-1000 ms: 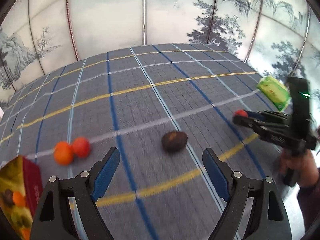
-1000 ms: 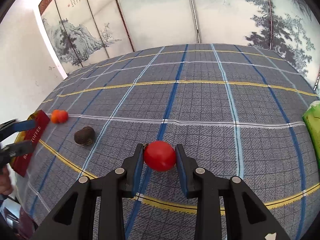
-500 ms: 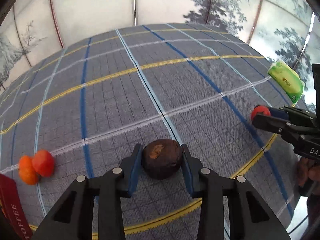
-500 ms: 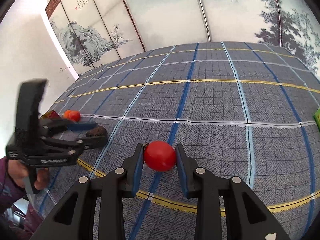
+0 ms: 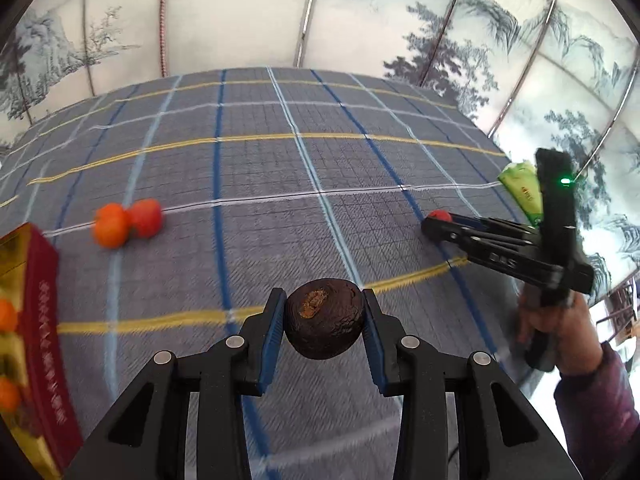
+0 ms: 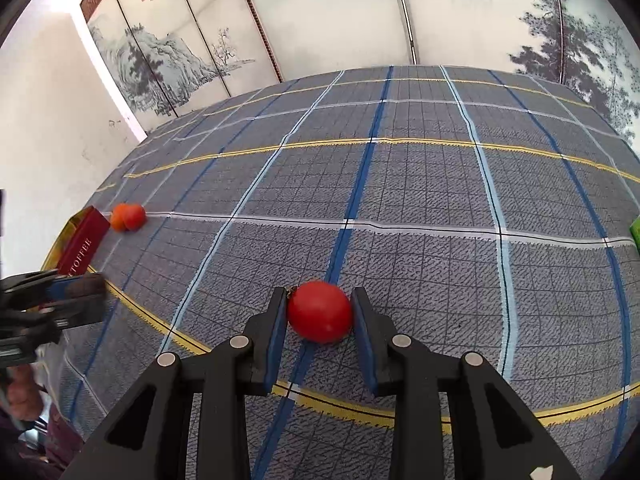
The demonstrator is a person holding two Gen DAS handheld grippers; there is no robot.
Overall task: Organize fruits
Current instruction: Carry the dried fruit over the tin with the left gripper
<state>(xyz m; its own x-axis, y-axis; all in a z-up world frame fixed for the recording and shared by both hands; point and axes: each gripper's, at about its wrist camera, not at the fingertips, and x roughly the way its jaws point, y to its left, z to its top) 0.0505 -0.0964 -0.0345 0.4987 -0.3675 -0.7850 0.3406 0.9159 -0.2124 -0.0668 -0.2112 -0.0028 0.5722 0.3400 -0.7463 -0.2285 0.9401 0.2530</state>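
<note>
Your left gripper [image 5: 324, 322] clamps a dark brown wrinkled fruit [image 5: 324, 324], possibly lifted off the plaid tablecloth [image 5: 256, 176]. Your right gripper [image 6: 320, 314] pinches a red tomato [image 6: 320, 312] resting on it.

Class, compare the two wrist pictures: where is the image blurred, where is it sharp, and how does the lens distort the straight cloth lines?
Left wrist view: the orange fruits and red box smear with motion blur, while the dark fruit between the fingers stays sharp. Right wrist view: crisp overall, red tomato clear; only the other gripper at the edge blurs. Both views: fisheye bows the tablecloth stripes into curves.
</note>
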